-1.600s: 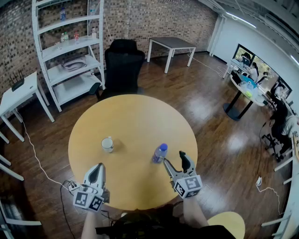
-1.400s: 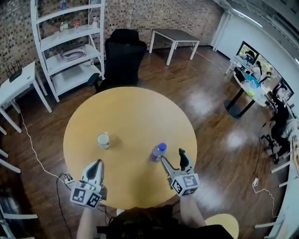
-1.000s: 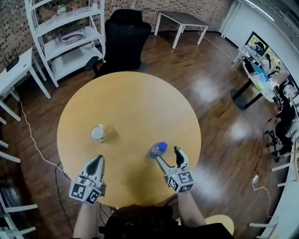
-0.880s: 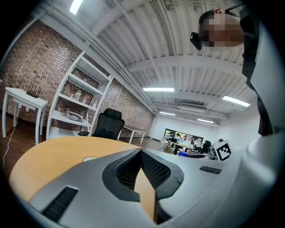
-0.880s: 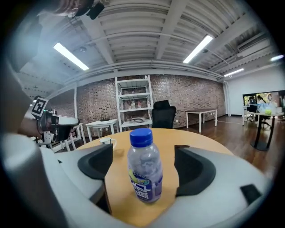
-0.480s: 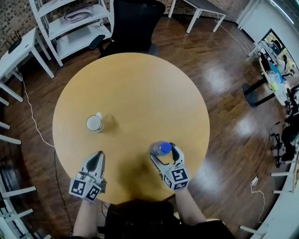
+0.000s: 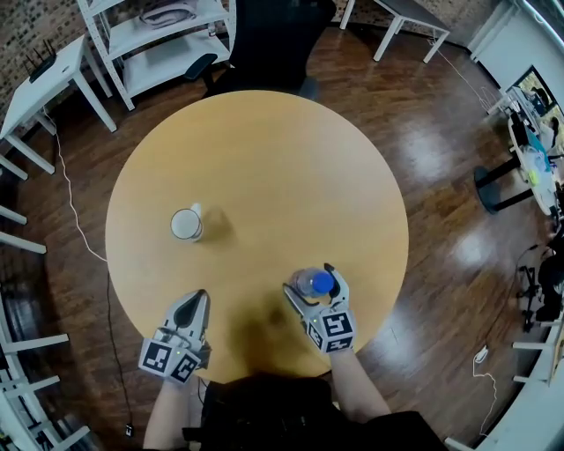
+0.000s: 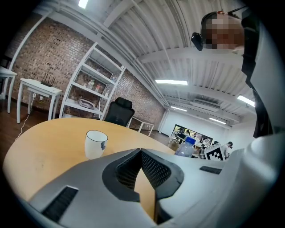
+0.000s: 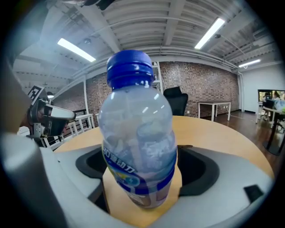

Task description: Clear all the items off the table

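A clear water bottle (image 7: 313, 282) with a blue cap stands upright on the round wooden table (image 7: 264, 158), near its front edge. My right gripper (image 7: 310, 280) has it between its jaws, which are opening; in the right gripper view the bottle (image 9: 138, 147) fills the gap of the right gripper (image 9: 144, 169) with a slim space at each pad. A white mug (image 7: 186, 224) stands upright at the table's left. My left gripper (image 7: 196, 301) is shut and empty at the front left edge, pointing towards the mug (image 8: 95, 143).
A black office chair (image 7: 273, 35) stands beyond the table's far edge. White shelving (image 7: 159, 26) and a white side table (image 7: 44, 75) are at the back left. A cable (image 7: 84, 247) runs over the wooden floor on the left. Desks stand at the far right.
My right gripper has moved forward until its jaws reach round the bottle. The head view has tilted further down. The left gripper has stayed at the front left edge.
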### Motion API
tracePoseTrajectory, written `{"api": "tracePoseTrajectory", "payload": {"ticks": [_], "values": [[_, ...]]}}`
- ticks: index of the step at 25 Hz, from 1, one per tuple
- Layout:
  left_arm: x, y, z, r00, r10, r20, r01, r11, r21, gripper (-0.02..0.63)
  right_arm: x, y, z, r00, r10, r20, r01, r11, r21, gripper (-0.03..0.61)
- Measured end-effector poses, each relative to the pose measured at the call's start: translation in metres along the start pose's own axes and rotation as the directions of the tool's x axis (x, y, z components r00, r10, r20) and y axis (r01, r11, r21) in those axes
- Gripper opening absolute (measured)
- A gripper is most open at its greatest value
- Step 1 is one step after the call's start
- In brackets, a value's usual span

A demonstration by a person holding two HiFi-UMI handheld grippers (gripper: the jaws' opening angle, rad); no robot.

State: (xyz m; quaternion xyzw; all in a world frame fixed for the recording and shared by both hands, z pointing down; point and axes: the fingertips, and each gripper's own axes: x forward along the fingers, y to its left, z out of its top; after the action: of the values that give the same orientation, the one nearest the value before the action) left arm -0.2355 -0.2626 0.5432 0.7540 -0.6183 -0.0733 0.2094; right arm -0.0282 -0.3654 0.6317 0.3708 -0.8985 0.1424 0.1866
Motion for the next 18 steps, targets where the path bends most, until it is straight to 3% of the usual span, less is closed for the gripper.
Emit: {"api": "tracePoseTrajectory", "payload": {"ticks": [4,9,18], "values": [[-0.01,0.008,0.01,1.0,0.022,0.011,-0.023,1.0,0.012,-0.009,0.004,0.0,0.0,1.0,-0.025,0.016,0.025,1.0,0.0,0.394],[-0.02,0.009,0.029,0.999,0.001,0.041,-0.003,0.999,0.044,-0.009,-0.001,0.002,0.005,0.997,-0.065,0.036,0.065,0.998,0.011,0.387],[-0.04,0.001,0.064,0.99,-0.083,0.112,0.072,0.993,0.094,-0.009,-0.047,0.023,0.072,0.974,-0.112,0.199,0.121,0.992,-0.03,0.387]]}}
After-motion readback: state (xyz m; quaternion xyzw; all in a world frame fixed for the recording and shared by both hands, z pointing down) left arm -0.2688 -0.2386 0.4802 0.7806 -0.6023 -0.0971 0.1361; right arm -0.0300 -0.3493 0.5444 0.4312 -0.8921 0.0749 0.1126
